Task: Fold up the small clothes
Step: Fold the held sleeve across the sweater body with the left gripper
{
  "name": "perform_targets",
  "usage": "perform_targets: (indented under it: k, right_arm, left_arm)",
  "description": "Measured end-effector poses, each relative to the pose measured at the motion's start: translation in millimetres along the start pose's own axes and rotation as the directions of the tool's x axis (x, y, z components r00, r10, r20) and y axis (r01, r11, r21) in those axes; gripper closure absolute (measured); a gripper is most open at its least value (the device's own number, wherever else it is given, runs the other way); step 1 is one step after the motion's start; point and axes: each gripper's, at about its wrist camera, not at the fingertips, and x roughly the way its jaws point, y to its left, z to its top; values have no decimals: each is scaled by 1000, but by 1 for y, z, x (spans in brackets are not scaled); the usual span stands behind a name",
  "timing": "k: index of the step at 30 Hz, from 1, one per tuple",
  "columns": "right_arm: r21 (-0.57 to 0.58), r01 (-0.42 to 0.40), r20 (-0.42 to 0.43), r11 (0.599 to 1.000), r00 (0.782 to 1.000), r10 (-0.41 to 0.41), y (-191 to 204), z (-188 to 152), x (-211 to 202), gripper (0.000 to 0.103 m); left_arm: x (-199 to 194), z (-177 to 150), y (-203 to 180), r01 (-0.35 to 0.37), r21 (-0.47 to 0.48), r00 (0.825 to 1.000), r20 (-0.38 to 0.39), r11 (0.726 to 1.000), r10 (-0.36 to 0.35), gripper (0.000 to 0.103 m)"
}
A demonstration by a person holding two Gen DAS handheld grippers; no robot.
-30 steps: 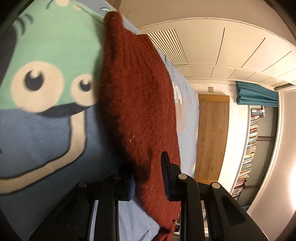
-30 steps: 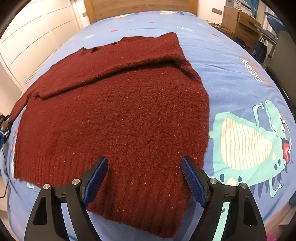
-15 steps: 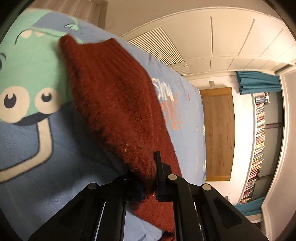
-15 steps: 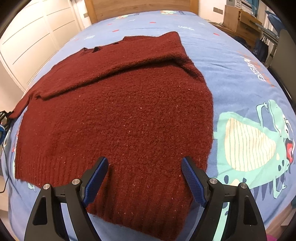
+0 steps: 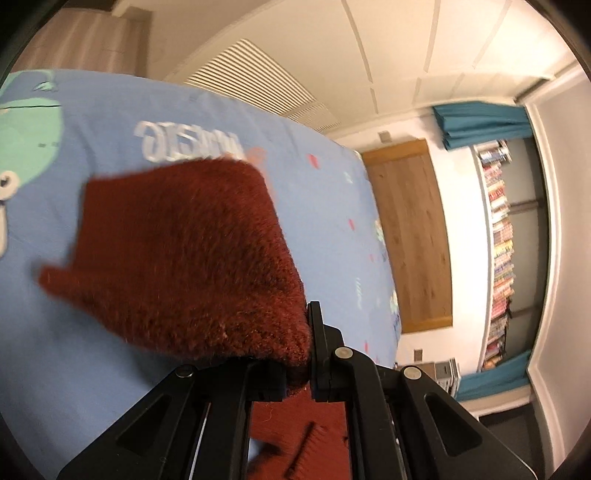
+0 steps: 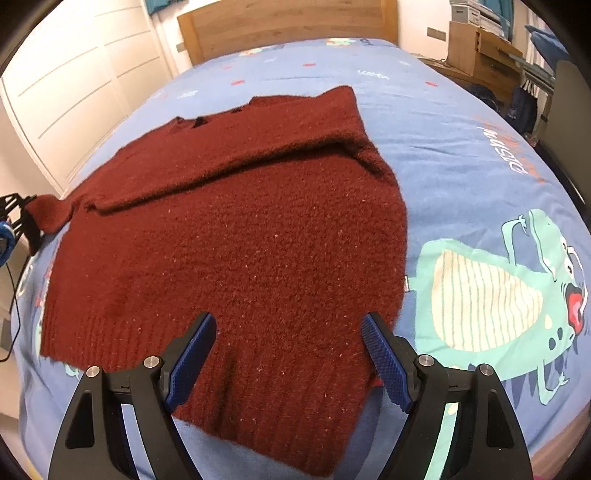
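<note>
At the bottom of its view, the left claw (image 5: 308,363) is clenched on a sleeve end (image 5: 192,266) of the maroon sweater (image 6: 236,236). The right claw (image 6: 288,354) hangs released over the sweater's hem. Beyond, the sweater lies spread mid-frame on the blue dinosaur-print bed (image 6: 461,122), with the wooden headboard (image 6: 288,22) farthest.

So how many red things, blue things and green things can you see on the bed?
Red: 1, the sweater, its sleeve pinched in the left tool.
Blue: 1, the bedspread.
Green: 1, the dinosaur printed on the bedspread beside the open right tool.
Total: 3
</note>
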Motion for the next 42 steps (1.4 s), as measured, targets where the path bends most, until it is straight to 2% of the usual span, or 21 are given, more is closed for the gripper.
perform_targets:
  k: [6,13,19,25,29,33,39,42]
  right_arm:
    - [23,-26,21,999,999,26,-12,-1,-6,20]
    - [20,-39,40,999,998,38,-22,-4,-13,20]
    - [39,-57,44,998,997,55,-30,-12,-15,20]
    - [55,-63,38,996,997,61,-38,-17,-16,20]
    - [63,-62,38,996,998,59,-42,-19,-17,20]
    - [71,-55,37,996,998,53,-46,-20,-18,20]
    - [83,-51,31,995,998,48,-51,-22,-15,20]
    - [82,-55,26,995,998,53,-49,-22,-11,20]
  left_arm:
    - [22,-32,-52,54,67,997,-58,996,-50,97]
    - [57,-74,-114,117,148,984,-154,982,-94,97]
    - [88,-120,-159,181,203,959,-255,962,-126,97]
    - [119,-182,-189,225,259,917,-383,939,-114,97]
    - [142,-219,-195,211,273,893,-445,938,-71,97]
    - [163,-259,-187,165,339,868,-495,926,27,97]
    - [175,-307,-147,84,412,816,-550,907,175,97]
    - [174,-318,-127,46,439,793,-562,897,234,97]
